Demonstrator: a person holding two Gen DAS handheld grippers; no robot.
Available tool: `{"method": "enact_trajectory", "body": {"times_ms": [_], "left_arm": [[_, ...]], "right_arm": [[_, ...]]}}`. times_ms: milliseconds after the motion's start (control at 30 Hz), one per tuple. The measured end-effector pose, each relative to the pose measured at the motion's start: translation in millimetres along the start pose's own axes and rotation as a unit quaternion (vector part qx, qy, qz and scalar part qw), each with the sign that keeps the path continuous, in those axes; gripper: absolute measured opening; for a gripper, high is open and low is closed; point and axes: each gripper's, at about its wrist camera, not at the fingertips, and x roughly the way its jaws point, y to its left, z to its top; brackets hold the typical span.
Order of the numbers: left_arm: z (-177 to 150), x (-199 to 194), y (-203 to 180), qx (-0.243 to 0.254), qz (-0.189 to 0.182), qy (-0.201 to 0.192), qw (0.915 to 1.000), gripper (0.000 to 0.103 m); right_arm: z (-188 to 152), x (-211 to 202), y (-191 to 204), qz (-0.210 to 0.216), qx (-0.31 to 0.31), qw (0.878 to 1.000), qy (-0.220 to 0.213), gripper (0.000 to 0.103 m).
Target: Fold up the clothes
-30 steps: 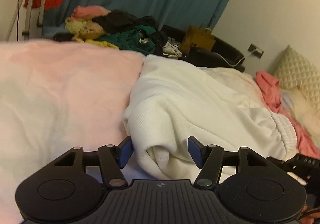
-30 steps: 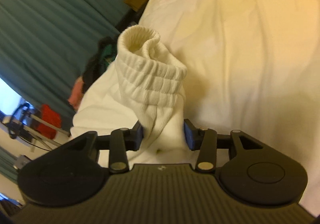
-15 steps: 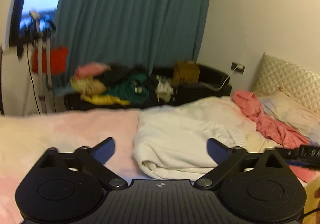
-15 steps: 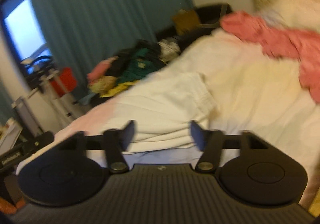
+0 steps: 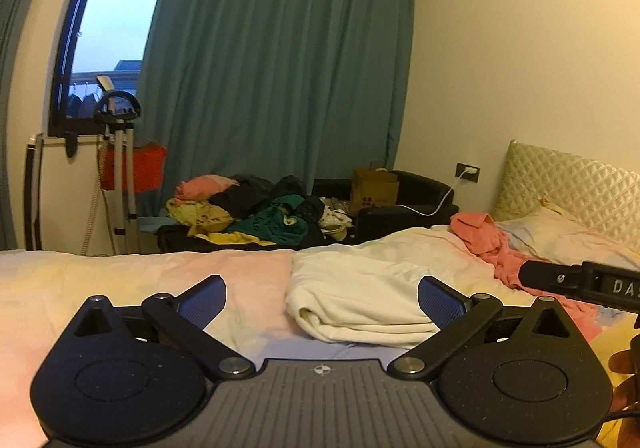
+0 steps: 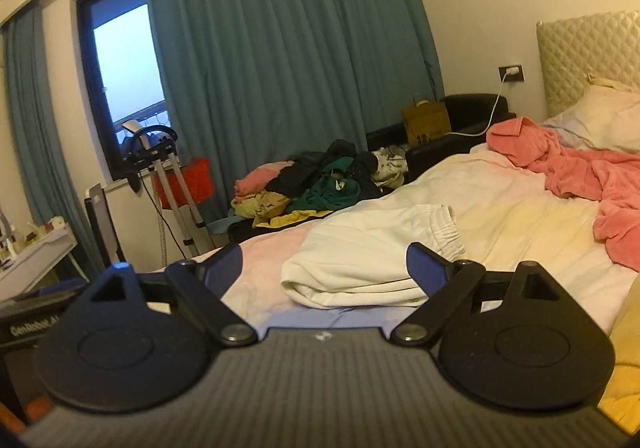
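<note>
Both grippers, left (image 5: 322,298) and right (image 6: 325,262), have let go and pulled back, fingers wide and empty; white garment (image 6: 372,260) lies folded on bed (image 6: 520,224), that fold apparently finished.

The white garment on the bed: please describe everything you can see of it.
The white garment looks like thick, soft cotton sweatpants, folded into a flat bundle with layered edges at the near end and a ribbed elastic waistband at the far right. It lies on the pale bed cover. Nothing grips it; both grippers are open and clear of it.
</note>
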Motion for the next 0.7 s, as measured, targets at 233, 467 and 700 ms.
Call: {"method": "enact_trajectory", "body": {"times_ms": [233, 467, 700], "left_arm": [[-11.2, -21.1, 14.1, -0.004, 0.018, -0.01, 0.9998, 0.103], [-22.5, -10.5, 31.0, -0.012, 0.019, -0.005, 0.9997, 0.103], [-28.8, 3.0, 42.4, -0.02, 0.017, 0.008, 0.9996, 0.103]], "right_arm": [[-30.9, 2.8, 17.3, -0.022, -0.022, 0.999, -0.018, 0.09], [-55.7, 20.3, 33.2, -0.039, -0.065, 0.997, -0.01, 0.076], [-61.7, 29.5, 38.0, -0.063, -0.074, 0.995, -0.01, 0.062]]}}
